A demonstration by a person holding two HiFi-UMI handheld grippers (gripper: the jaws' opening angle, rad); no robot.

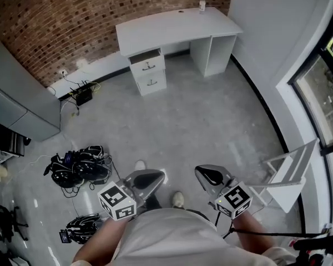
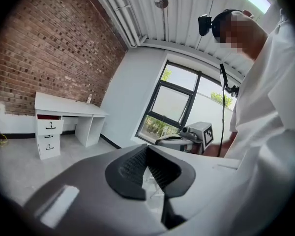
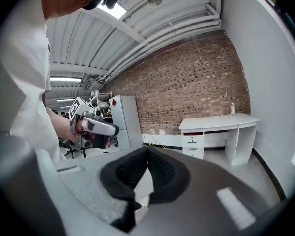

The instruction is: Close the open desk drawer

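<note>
A white desk (image 1: 172, 29) stands against the brick wall on the far side of the room. Its drawer unit is at the left end, and the top drawer (image 1: 147, 63) is pulled out a little, with a dark gap above its front. I hold both grippers close to my body, far from the desk. The left gripper (image 1: 155, 177) and right gripper (image 1: 205, 173) are both shut, with nothing between their jaws. The left gripper view shows the desk (image 2: 64, 104) and drawer (image 2: 50, 124) small at the left. The right gripper view has the desk (image 3: 219, 122) at the right.
A bottle (image 1: 202, 3) stands on the desk's far right corner. A power strip with cables (image 1: 83, 96) lies by the wall. Dark bags (image 1: 77, 168) lie on the floor to my left, beside a grey cabinet (image 1: 16, 101). A white chair (image 1: 288, 173) stands by the window at the right.
</note>
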